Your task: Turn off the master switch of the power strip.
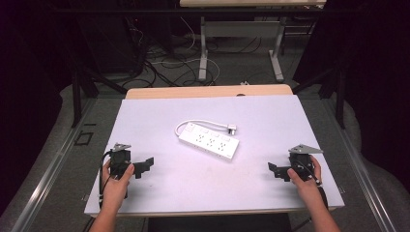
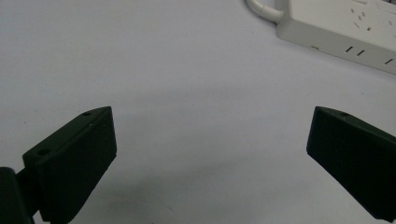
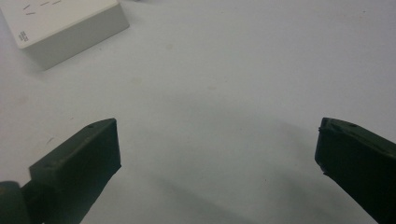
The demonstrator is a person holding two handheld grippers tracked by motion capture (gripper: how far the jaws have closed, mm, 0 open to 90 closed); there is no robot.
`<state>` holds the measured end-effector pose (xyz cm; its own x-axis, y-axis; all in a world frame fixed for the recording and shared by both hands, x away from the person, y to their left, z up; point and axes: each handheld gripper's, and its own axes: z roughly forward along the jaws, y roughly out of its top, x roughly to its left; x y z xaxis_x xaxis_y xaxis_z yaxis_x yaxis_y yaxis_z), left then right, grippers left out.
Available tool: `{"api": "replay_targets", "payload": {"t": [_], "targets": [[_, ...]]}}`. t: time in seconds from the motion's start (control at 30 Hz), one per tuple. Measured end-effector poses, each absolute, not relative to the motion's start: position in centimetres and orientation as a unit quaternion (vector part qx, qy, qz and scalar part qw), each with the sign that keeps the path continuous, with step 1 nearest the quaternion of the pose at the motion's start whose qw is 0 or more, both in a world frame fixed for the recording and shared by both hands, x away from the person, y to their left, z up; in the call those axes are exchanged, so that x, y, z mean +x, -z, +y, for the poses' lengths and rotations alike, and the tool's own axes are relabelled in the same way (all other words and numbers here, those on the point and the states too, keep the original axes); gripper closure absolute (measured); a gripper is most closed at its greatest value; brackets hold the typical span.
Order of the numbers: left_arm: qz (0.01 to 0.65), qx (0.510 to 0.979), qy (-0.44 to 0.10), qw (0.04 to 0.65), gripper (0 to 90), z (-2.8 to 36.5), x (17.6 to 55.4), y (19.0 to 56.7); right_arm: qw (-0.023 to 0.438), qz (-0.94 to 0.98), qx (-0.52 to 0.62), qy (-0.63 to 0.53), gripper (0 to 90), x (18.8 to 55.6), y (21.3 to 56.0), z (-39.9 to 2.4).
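High view has a white power strip (image 1: 209, 141) lying flat near the middle of the white table (image 1: 159, 121), tilted so its long axis runs roughly from 10 to 4 o'clock. Its short cord (image 1: 203, 123) loops off the 10 o'clock end and curls back along the far side, with the plug (image 1: 232, 128) resting at about 1 o'clock from the strip's middle.

Both grippers sit near the front edge, well apart from the strip. The left gripper (image 1: 145, 166) is at about 8 o'clock from it, the right gripper (image 1: 273, 169) at about 4 o'clock. Each has its jaws spread wide with nothing between them, which the left gripper view and right gripper view both confirm: just bare table between the black jaws.

Where this could get messy, as a guess:

- The strip is a smooth, flat block. A pinch across a corner instead of square across the sides would probably make it spin or skate on the slick tabletop.
- That loose cord is stiff-looking and curled. Lifting the strip could drag the plug along, or the cord could snag a jaw.
- The plug is small and lying on its side, so grabbing it off-centre may just flick it away.
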<state>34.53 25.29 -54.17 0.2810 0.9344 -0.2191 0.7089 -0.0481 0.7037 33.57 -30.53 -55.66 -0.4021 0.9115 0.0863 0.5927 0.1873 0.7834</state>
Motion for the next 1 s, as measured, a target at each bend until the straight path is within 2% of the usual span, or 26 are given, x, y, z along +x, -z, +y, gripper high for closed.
{"api": "replay_targets", "payload": {"t": [0.23,1.0], "targets": [[0.592,0.698,-0.15,0.375,1.4,26.1,34.5,55.0,0.207,0.744,0.504,-0.388,0.0,33.6,55.6,-30.5],[0.586,0.709,-0.169,0.354,1.5,26.5,34.8,56.3,0.206,0.744,0.503,-0.389,0.0,33.6,55.6,-30.4]]}}
